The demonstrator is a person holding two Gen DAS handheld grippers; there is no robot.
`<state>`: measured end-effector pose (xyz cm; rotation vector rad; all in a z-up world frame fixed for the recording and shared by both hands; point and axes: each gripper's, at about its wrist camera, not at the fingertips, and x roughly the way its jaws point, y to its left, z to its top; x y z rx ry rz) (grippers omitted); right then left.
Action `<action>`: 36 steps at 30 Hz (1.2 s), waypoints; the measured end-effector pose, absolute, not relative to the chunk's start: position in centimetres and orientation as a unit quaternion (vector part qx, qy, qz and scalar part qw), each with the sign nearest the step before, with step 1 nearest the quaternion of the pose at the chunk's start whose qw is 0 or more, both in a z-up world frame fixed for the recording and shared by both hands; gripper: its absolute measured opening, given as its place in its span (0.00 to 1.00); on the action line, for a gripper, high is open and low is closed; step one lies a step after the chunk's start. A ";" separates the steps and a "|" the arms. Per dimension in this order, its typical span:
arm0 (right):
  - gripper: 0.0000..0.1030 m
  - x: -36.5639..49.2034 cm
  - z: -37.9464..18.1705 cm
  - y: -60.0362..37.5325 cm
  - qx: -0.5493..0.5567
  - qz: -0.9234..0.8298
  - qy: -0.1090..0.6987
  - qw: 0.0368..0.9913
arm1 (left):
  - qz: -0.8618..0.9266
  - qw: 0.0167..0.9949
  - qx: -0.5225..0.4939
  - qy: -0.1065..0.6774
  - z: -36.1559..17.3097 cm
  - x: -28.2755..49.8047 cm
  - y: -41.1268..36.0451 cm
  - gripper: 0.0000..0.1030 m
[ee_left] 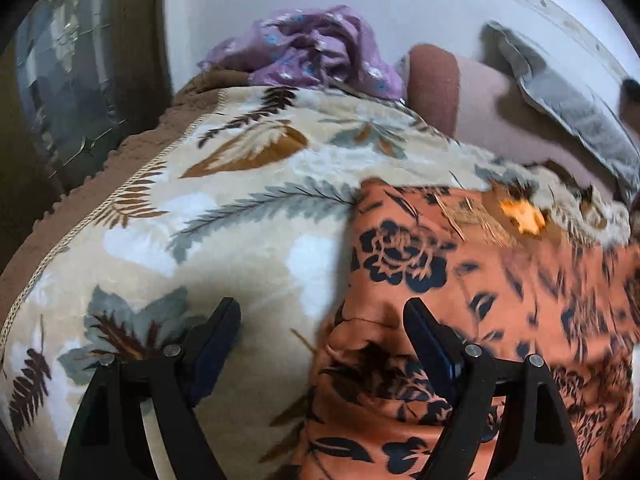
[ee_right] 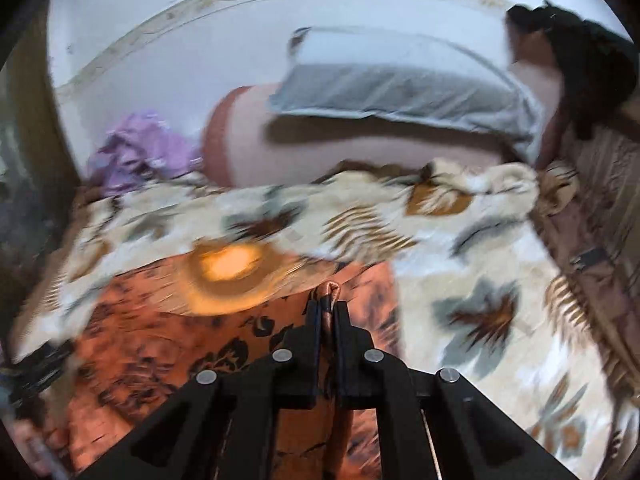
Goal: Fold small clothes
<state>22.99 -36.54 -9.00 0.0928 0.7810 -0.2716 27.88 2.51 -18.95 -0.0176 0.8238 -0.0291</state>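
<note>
The orange flowered garment (ee_left: pixel 460 300) lies spread on the leaf-patterned blanket (ee_left: pixel 240 200) of the bed, a pinch of its edge clamped in the right claw (ee_right: pixel 329 300), the left claw (ee_left: pixel 320 320) spread wide above its near corner, a purple cloth (ee_left: pixel 312 52) heaped beyond

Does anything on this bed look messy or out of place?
Yes. A purple cloth lies crumpled in a heap at the far end of the leaf-print blanket, unfolded. The grey pillow sits askew, tilted across the bolster. The orange flowered garment lies rumpled.
</note>
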 end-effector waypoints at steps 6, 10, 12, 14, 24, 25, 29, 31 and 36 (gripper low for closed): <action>0.08 25.4 -19.5 -43.1 0.175 -0.180 0.518 0.817 | -0.031 0.892 0.037 0.450 -21.4 28.5 0.3 0.82; 0.08 22.8 -16.4 -42.2 0.189 -0.161 0.432 0.867 | -0.028 0.902 0.028 0.429 -20.5 28.2 0.5 0.82; 0.08 22.7 -15.4 -40.7 0.184 -0.123 0.418 0.881 | -0.033 0.912 0.034 0.407 -19.8 27.9 0.1 0.82; 0.09 23.5 -15.4 -38.8 0.179 -0.075 0.429 0.882 | -0.042 0.910 0.047 0.409 -20.1 27.9 -0.5 0.82; 0.11 23.6 -19.2 -33.6 0.163 -0.029 0.495 0.853 | -0.047 0.892 0.033 0.449 -21.1 28.6 -0.2 0.83; 0.11 23.2 -19.1 -33.6 0.175 -0.023 0.487 0.855 | -0.049 0.896 0.034 0.440 -20.8 28.5 -0.3 0.83; 0.16 22.9 -19.9 -31.7 0.151 -0.019 0.503 0.851 | -0.058 0.882 0.063 0.463 -22.0 28.6 -1.2 0.86; 0.16 22.6 -19.3 -31.6 0.156 -0.025 0.514 0.843 | -0.062 0.879 0.055 0.470 -22.4 28.4 -0.8 0.86; 0.16 18.3 -15.6 -31.3 0.185 0.014 0.487 0.853 | -0.059 0.899 0.046 0.432 -19.6 25.4 0.9 0.86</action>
